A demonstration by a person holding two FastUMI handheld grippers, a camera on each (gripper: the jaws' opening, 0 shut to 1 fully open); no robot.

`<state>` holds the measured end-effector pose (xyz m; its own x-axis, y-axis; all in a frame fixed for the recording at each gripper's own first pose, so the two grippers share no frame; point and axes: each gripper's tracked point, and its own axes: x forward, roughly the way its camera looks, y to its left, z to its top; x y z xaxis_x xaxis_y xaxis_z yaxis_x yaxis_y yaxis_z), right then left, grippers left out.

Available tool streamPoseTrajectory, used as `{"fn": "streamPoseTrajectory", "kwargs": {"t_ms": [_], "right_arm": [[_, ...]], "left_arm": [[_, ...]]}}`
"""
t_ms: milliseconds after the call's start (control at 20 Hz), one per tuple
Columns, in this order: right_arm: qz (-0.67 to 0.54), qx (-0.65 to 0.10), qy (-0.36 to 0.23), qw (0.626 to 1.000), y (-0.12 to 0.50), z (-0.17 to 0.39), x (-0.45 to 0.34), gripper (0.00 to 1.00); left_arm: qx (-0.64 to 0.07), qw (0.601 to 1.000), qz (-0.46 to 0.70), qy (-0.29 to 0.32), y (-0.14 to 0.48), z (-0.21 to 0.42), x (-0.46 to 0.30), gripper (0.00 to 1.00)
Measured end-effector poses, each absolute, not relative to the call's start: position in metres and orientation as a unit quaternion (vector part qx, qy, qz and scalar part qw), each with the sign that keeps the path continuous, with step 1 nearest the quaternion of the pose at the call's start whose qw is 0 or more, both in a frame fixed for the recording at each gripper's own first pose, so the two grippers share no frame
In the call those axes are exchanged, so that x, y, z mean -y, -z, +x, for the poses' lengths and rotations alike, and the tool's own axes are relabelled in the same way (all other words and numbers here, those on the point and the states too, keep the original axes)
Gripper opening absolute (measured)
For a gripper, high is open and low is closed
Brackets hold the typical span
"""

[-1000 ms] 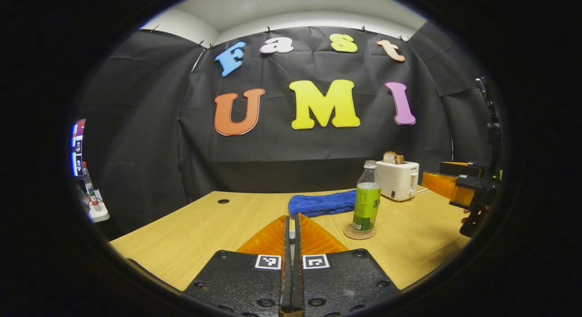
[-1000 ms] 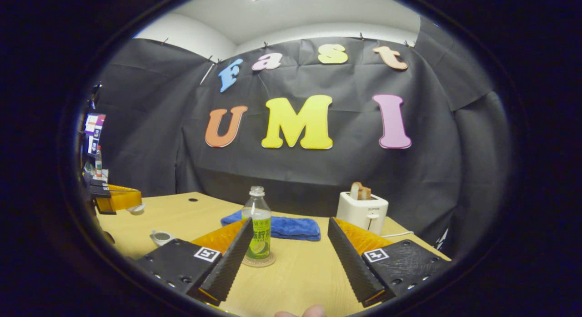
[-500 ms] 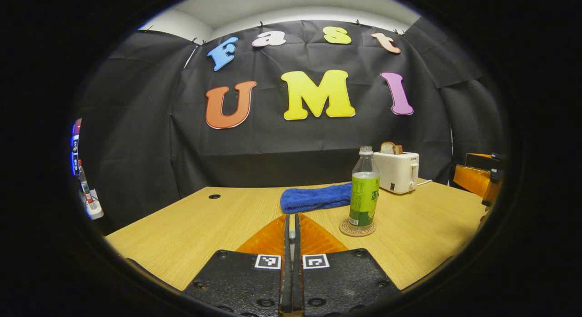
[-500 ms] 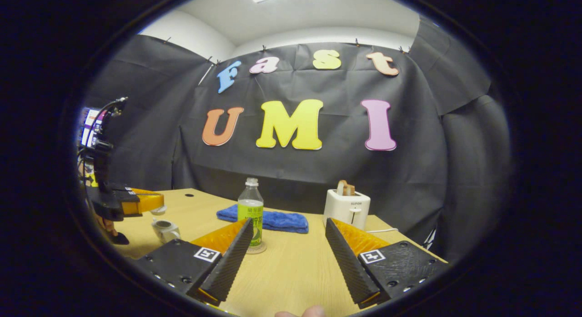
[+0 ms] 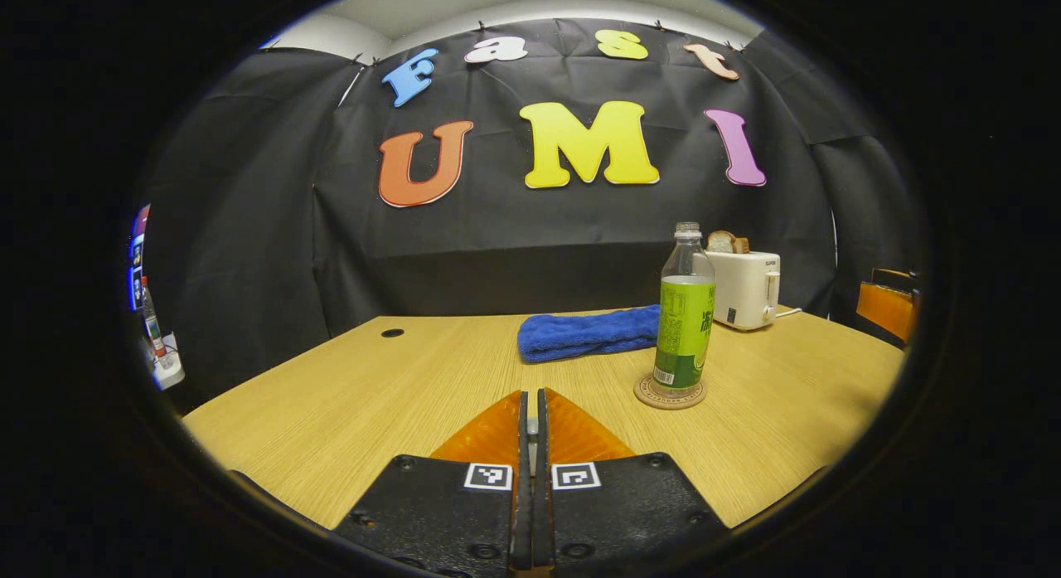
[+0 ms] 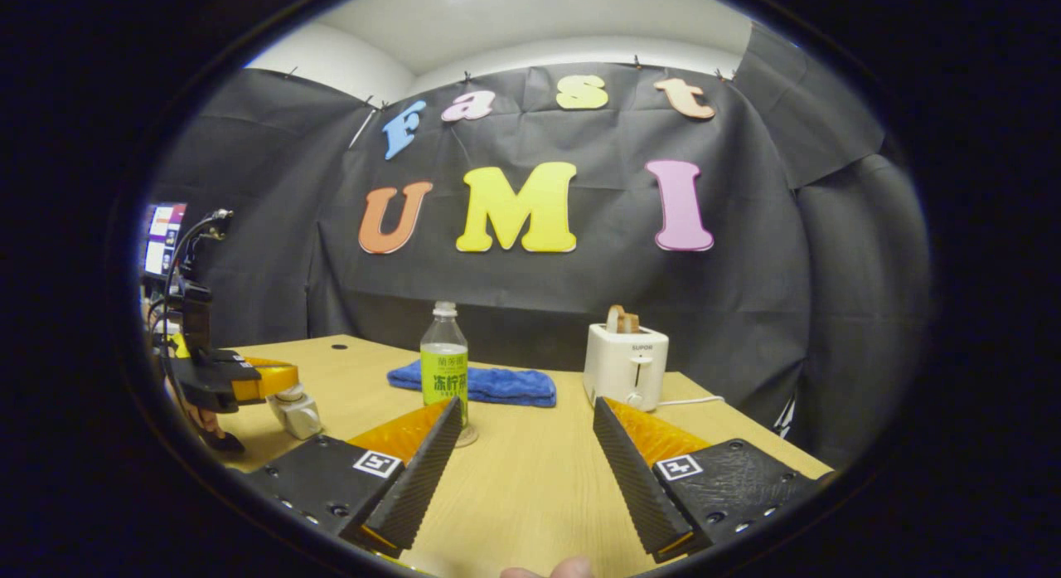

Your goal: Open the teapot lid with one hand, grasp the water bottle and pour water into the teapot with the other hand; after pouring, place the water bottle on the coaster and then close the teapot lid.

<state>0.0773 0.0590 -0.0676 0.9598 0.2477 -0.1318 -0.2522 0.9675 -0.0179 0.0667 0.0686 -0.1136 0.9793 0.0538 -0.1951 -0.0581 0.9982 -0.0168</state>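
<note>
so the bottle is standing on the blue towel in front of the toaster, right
Not quite. The bottle stands upright on the round coaster, not on the blue towel, which lies behind it. The toaster is indeed farther back. The left gripper view shows this.

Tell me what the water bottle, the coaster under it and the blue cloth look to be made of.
Water bottle: clear plastic, probably; its upper part is see-through above a glossy green wrap label.
Coaster: a thin round disc, matte tan with a darker printed ring; cork or wood, I cannot tell which.
Blue cloth: soft fabric, likely terry or microfibre; it lies folded with a fuzzy, light-absorbing surface.
</note>
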Motion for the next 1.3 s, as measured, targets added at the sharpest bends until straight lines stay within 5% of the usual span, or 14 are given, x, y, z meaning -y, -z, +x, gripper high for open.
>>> {"fn": "streamPoseTrajectory", "kwargs": {"t_ms": [800, 900, 950, 1100, 1300], "right_arm": [[-0.007, -0.069, -0.134, 0.988, 0.073, 0.074, -0.061, 0.95], [-0.004, -0.07, -0.132, 0.989, 0.073, 0.072, -0.06, 0.95], [-0.001, -0.071, -0.129, 0.989, 0.073, 0.072, -0.059, 0.95], [0.01, -0.071, -0.119, 0.99, 0.069, 0.07, -0.056, 0.95], [0.013, -0.046, -0.107, 0.993, 0.047, 0.062, -0.052, 0.96]], "left_arm": [[-0.113, 0.993, -0.012, -0.038, 0.124, 0.066, -0.068, 0.08], [-0.101, 0.994, -0.008, -0.042, 0.113, 0.063, -0.069, 0.22], [-0.091, 0.995, -0.007, -0.044, 0.104, 0.061, -0.069, 0.47], [-0.059, 0.997, -0.008, -0.051, 0.073, 0.051, -0.067, 0.98], [-0.016, 0.999, 0.001, -0.051, 0.025, 0.027, -0.056, 0.96]]}}
